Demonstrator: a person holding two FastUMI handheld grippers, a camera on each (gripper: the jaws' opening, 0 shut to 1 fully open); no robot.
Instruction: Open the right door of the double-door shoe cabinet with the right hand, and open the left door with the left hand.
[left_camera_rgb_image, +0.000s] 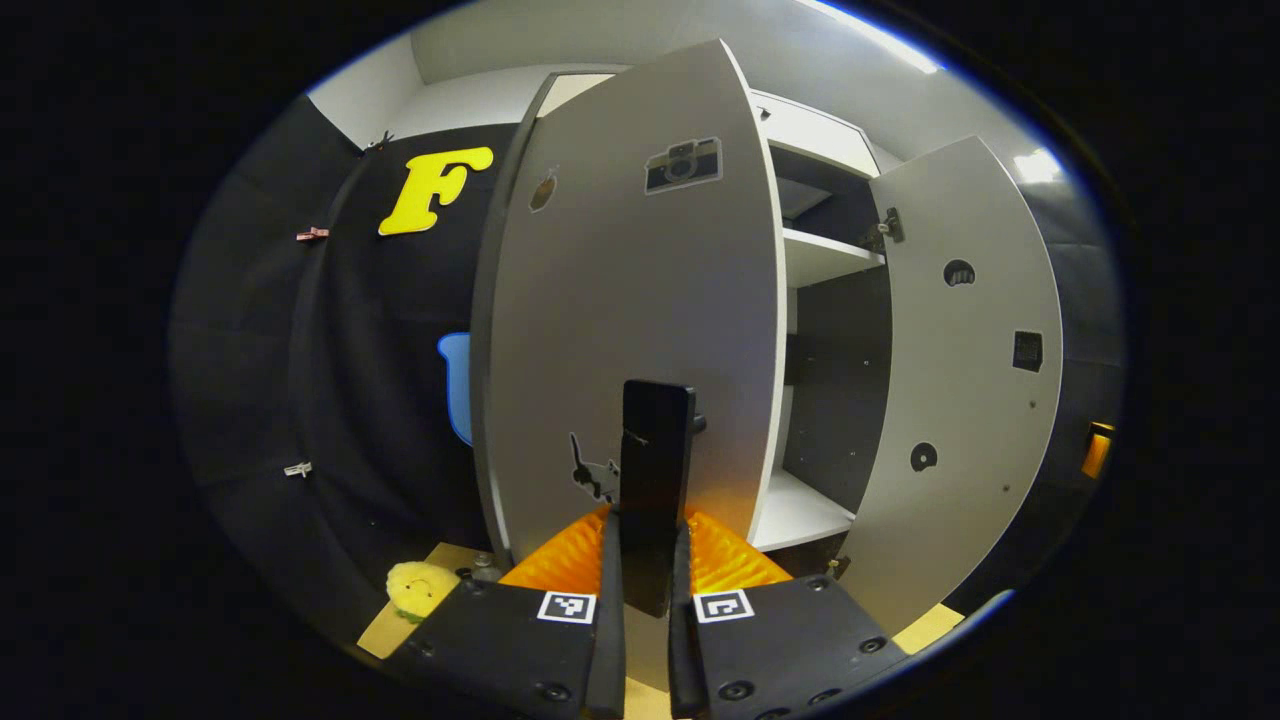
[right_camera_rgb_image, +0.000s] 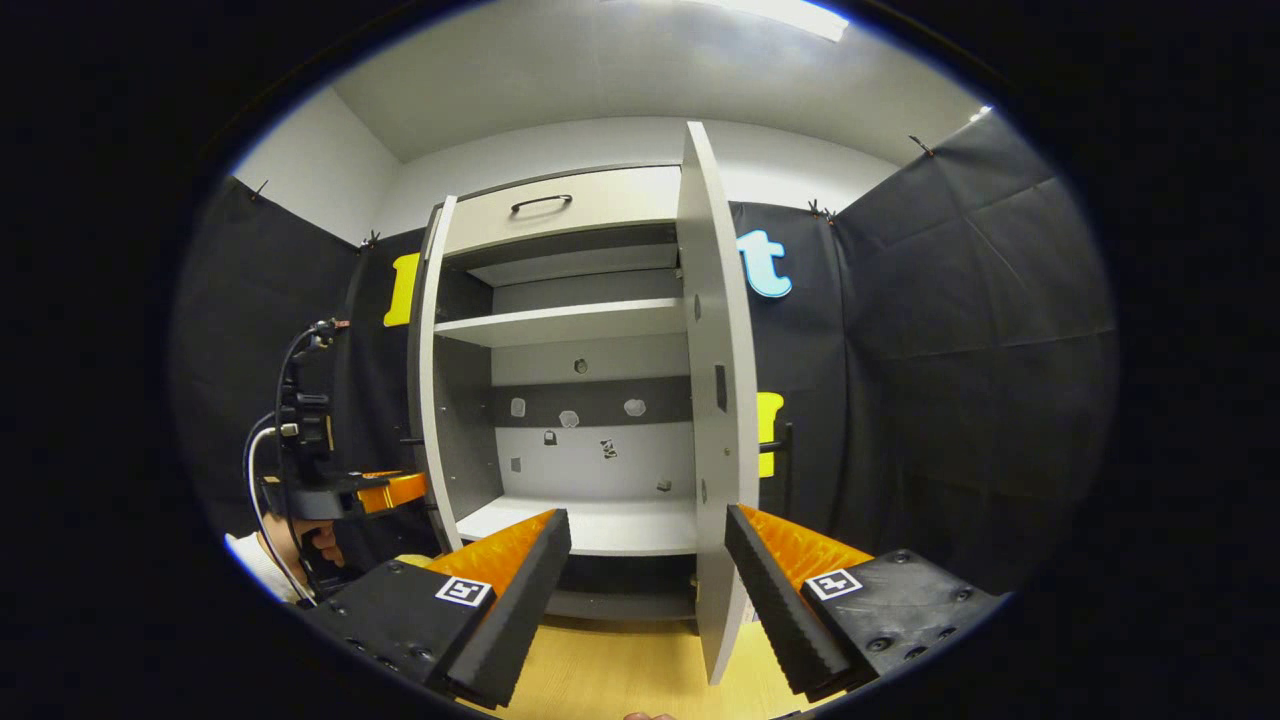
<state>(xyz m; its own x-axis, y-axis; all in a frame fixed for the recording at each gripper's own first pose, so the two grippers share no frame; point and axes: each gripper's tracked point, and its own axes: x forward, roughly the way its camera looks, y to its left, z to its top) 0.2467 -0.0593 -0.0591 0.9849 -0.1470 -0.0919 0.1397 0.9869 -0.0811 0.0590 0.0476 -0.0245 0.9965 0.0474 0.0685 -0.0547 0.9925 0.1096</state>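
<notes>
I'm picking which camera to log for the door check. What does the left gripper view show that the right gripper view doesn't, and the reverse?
Left gripper view: the left door seen from its outer face, with a camera sticker, its black handle clamped in the left gripper, and a yellow plush toy low on the left. Right gripper view: the top drawer, the back wall with small stickers, and the right door edge-on between the fingers of the open right gripper. Shared: both doors swung open and the white shelf inside.
</notes>
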